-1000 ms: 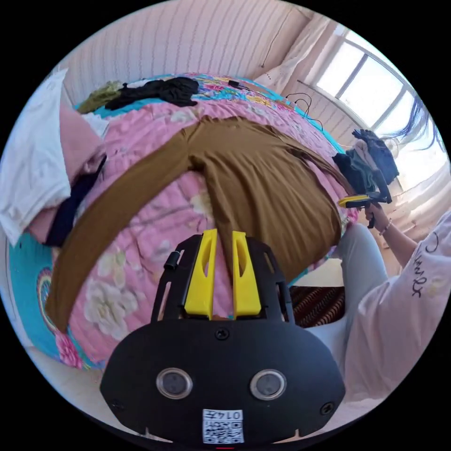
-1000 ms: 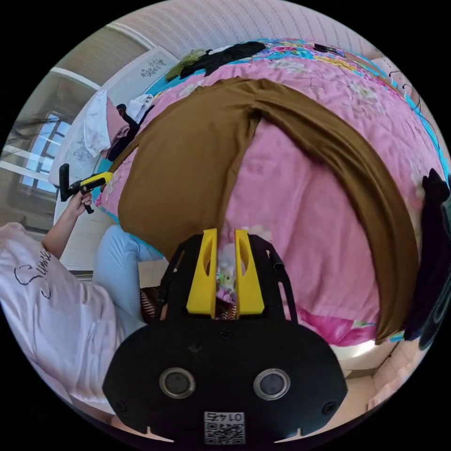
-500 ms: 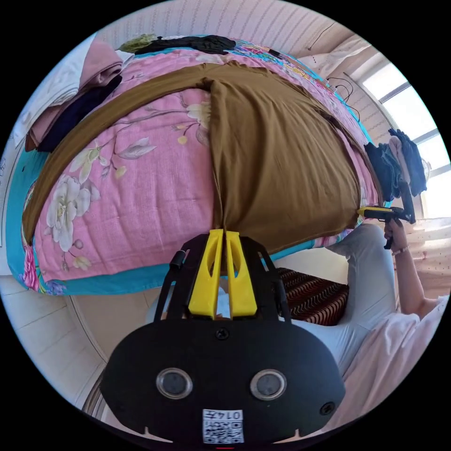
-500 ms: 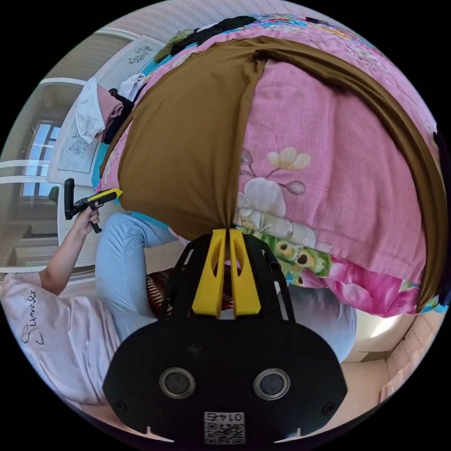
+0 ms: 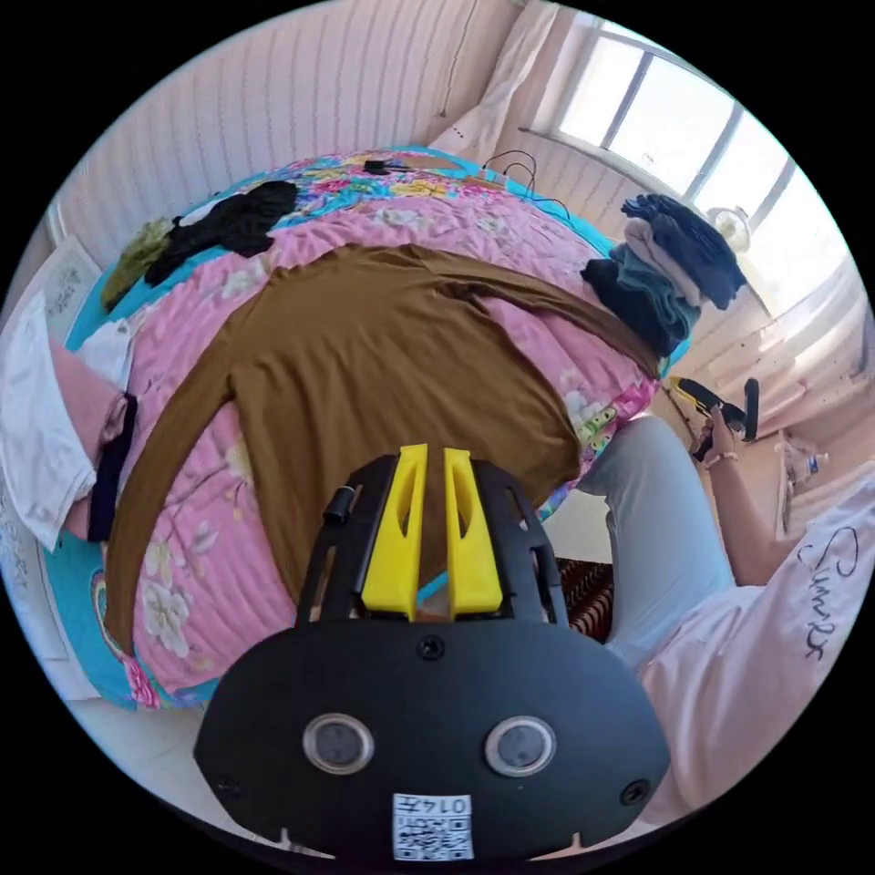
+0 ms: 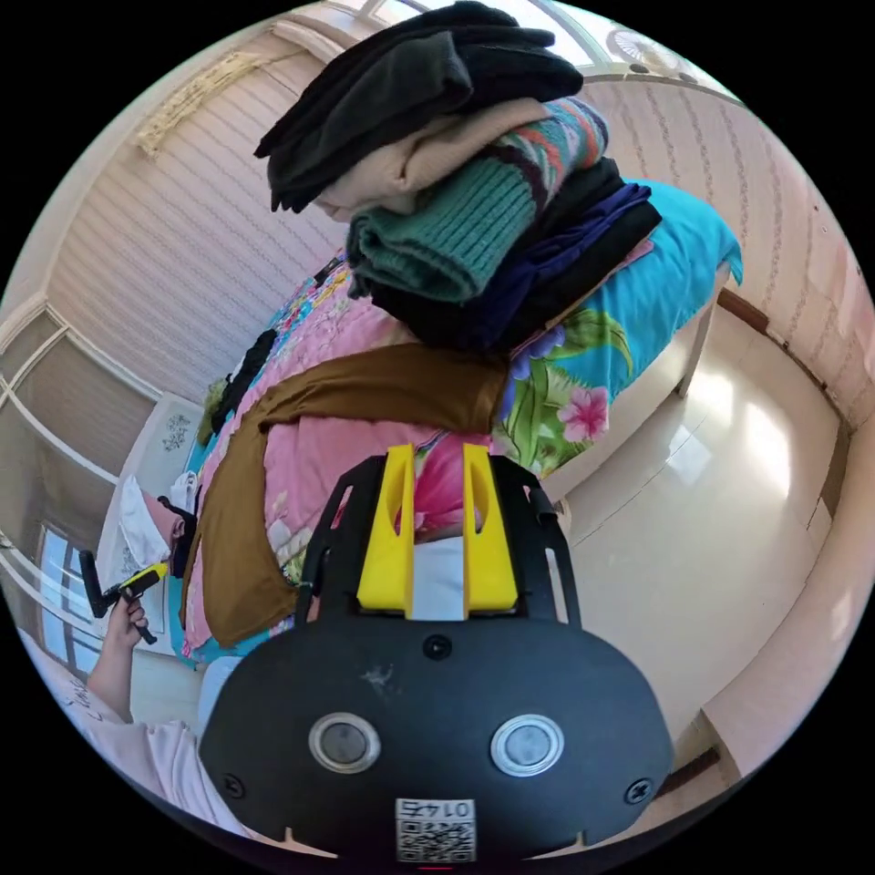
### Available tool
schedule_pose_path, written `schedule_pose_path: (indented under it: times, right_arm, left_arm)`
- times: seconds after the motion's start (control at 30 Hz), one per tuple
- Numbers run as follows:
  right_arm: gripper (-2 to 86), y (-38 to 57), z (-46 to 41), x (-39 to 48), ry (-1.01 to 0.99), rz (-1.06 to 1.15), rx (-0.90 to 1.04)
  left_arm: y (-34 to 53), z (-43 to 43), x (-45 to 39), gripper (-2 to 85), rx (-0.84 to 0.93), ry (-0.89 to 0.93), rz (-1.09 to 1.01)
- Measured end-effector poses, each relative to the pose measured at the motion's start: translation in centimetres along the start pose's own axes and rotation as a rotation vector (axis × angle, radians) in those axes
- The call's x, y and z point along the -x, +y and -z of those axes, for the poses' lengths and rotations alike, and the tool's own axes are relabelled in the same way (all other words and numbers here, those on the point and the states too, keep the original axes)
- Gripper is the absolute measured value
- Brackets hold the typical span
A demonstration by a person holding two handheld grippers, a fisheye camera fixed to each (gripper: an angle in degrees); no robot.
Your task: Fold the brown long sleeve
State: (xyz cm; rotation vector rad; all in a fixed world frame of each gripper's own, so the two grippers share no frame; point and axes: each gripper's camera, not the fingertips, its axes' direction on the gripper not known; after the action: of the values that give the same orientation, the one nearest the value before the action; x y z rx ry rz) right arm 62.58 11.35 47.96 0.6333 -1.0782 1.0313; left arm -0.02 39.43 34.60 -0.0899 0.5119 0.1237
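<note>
Lying flat on a pink flowered bedspread [image 5: 273, 583], the brown long sleeve [image 5: 383, 365] is spread with its body in the middle of the bed. At the far left of the left gripper view a small heap of white and pink clothes [image 5: 55, 410] sits at the bed's edge, and one sleeve of the brown garment runs down just beside it toward the bed's corner. Further right, the left gripper [image 5: 427, 456] hangs above the hem; its two yellow jaws stand slightly apart with nothing between them. The other sleeve stretches right, up to a stack of folded clothes [image 5: 670, 264] near the window. Beyond this stack, the right gripper [image 5: 679, 387] is seen in the person's hand [image 5: 725, 437], away from the cloth.

In the right gripper view, the person's other hand holds the left gripper [image 6: 155, 572] at the far left. The brown long sleeve [image 6: 383, 387] reaches under the stack of folded clothes [image 6: 465, 182]. The right gripper [image 6: 437, 451] has its jaws parted and empty, over the bed's edge, with a shiny floor [image 6: 729, 510] at the right.
</note>
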Motion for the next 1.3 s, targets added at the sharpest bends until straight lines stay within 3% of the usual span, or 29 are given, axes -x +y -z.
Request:
schedule_pose_path:
  times: [0.27,0.47,0.73,0.9,1.13,1.3]
  right_arm:
    - [8.2,-3.5,1.4,-4.4,-0.09,-0.102,-0.048]
    - [2.9,-3.7,2.7,-5.5,-0.097,-0.134,-0.042]
    - [0.1,-1.6,5.6,-5.1,-0.084,-0.087,-0.088]
    - [-0.1,1.2,7.6,-5.2,-0.113,-0.087,-0.14]
    - [-0.2,6.3,10.6,-3.1,-0.158,-0.008,-0.212]
    - [-0.2,10.2,14.3,1.3,-0.386,0.15,-0.293]
  left_arm:
    - [-16.5,-13.6,-23.7,4.7,0.051,0.215,-0.544]
    - [-23.2,-22.6,-34.1,4.5,0.072,0.093,-0.701]
    - [-26.0,-32.1,-35.9,6.7,0.208,-0.028,-0.643]
    - [-25.3,-33.6,-35.7,1.1,0.246,0.025,-0.627]
    - [-25.5,-26.9,-33.2,-0.9,0.143,0.09,-0.587]
    - [-24.8,-17.2,-27.7,-1.0,-0.002,0.127,-0.537]
